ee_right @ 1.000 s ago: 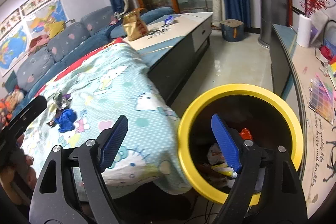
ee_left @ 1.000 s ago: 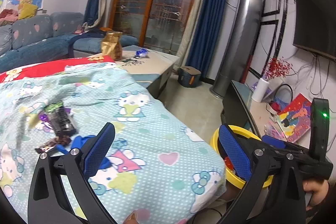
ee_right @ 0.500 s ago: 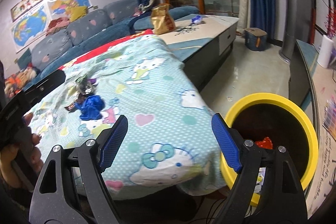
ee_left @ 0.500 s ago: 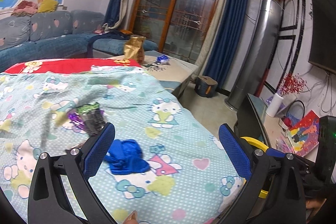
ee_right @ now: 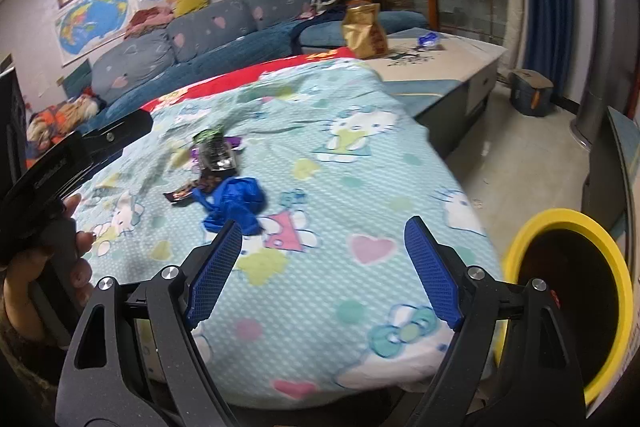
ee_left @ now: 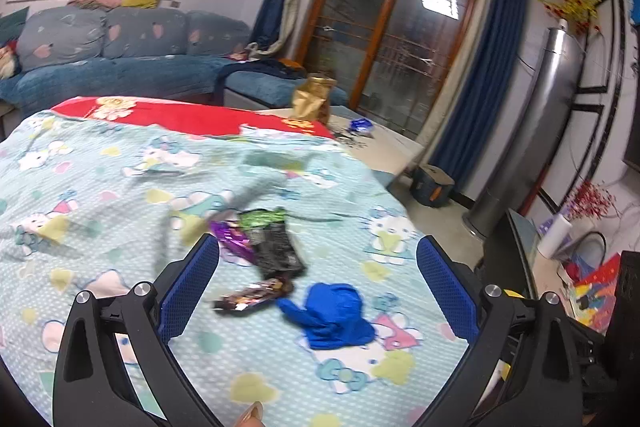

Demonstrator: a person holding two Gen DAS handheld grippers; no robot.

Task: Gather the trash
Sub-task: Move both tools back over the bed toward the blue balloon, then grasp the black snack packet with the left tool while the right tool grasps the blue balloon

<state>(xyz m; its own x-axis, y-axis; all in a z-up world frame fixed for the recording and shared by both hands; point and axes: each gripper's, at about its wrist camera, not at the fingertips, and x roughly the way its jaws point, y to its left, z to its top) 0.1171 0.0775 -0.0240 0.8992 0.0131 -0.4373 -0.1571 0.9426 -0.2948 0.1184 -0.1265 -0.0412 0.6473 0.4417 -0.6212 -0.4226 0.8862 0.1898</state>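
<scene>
Trash cluster lies mid-sheet on the cartoon-print bedsheet (ee_left: 120, 195): crumpled blue bag (ee_left: 334, 315) nearest the front edge, brown candy wrapper (ee_left: 256, 295) just beside it on the left, black foil packet (ee_left: 278, 251) behind, touching a purple wrapper (ee_left: 232, 239) and a green wrapper (ee_left: 262, 217).

Left gripper (ee_left: 318, 287): jaws wide apart, nothing between the pads; blue bag and brown wrapper sit in line with the gap.

Right gripper (ee_right: 322, 271): jaws spread wide, empty, over bare sheet near the front edge; blue bag (ee_right: 236, 203) just beyond its left fingertip.

Yellow-rimmed bin (ee_right: 560, 223) stands on the floor off the sheet's right front corner, mouth open.

Bare sheet surrounds the cluster on all sides. Open floor between bed and TV stand (ee_left: 516, 251). Low table (ee_right: 444, 63) adjoins the far edge, gold bag (ee_right: 362, 31) on it.
</scene>
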